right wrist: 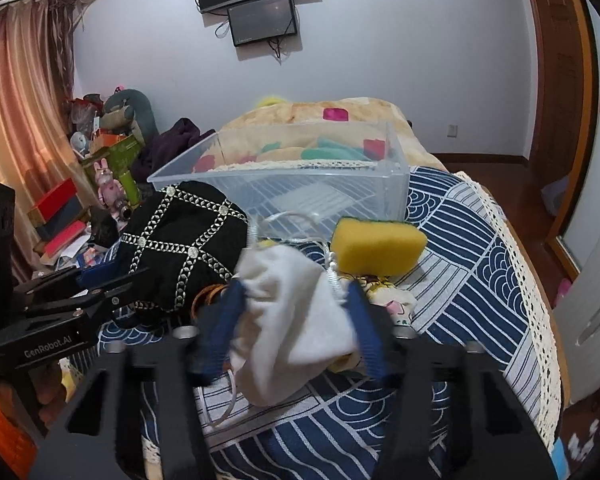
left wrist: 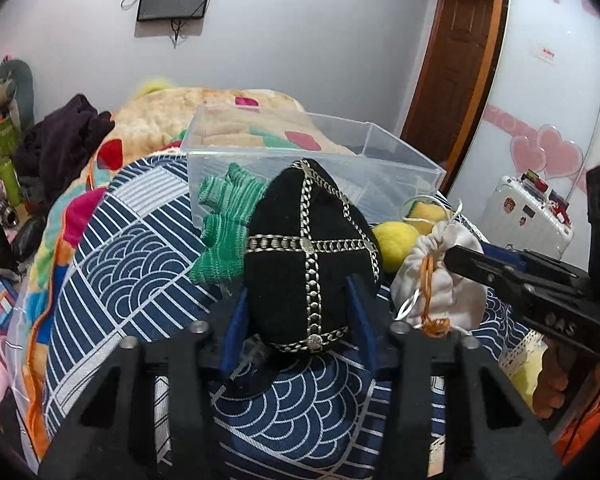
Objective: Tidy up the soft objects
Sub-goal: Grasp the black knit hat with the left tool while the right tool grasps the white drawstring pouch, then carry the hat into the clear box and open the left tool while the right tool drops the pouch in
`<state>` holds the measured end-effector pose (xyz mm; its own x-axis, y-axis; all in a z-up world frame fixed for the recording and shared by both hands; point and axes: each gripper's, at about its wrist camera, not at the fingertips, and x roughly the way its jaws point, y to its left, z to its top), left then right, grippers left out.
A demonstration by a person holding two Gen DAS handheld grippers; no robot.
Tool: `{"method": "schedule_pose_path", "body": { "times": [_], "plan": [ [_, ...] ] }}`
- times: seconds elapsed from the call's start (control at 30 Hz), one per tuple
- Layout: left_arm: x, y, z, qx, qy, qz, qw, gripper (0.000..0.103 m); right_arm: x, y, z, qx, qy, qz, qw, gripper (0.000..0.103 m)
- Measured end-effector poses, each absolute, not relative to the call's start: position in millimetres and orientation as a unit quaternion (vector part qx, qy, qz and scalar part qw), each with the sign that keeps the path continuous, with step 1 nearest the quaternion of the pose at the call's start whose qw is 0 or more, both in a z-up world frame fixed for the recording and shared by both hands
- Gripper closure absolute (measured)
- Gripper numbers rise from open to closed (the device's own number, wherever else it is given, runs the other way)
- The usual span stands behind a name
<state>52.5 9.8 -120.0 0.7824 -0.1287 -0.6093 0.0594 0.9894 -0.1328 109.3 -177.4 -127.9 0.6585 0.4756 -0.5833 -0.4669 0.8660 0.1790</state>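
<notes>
Left gripper (left wrist: 300, 300) clamps the black embroidered cap (left wrist: 310, 256) at frame centre; right gripper (right wrist: 296, 316) pinches the white drawstring pouch (right wrist: 296, 320) lower centre; clear plastic bin (right wrist: 396, 184) just behind.

The black cap (left wrist: 308, 256) looks like matt, velvety cloth, crossed by bands of shiny metallic chain-patterned trim. Just behind it the clear bin (left wrist: 400, 168) is smooth, glossy, see-through plastic. Beside the cap on its left, the green glove (left wrist: 224, 224) is ribbed knit. On the cap's right, the white pouch (right wrist: 296, 320) is soft matt cloth with a glossy drawstring, and the yellow sponge (right wrist: 376, 248) is porous foam with a rougher green top. Under all of these, the bedspread (left wrist: 140, 240) is printed woven cloth with a lace edge. Both grippers' frames are matt black plastic with blue finger pads (right wrist: 364, 328).
</notes>
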Motion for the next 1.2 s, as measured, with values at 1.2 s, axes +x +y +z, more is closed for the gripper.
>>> {"method": "schedule_pose_path", "body": {
  "times": [1.2],
  "plan": [
    [64, 25, -23, -0.07, 0.192, -0.077, 0.976, 0.098, 116, -185, -45, 0.029, 0.175, 0.246, 0.953, 0.092]
  ]
}}
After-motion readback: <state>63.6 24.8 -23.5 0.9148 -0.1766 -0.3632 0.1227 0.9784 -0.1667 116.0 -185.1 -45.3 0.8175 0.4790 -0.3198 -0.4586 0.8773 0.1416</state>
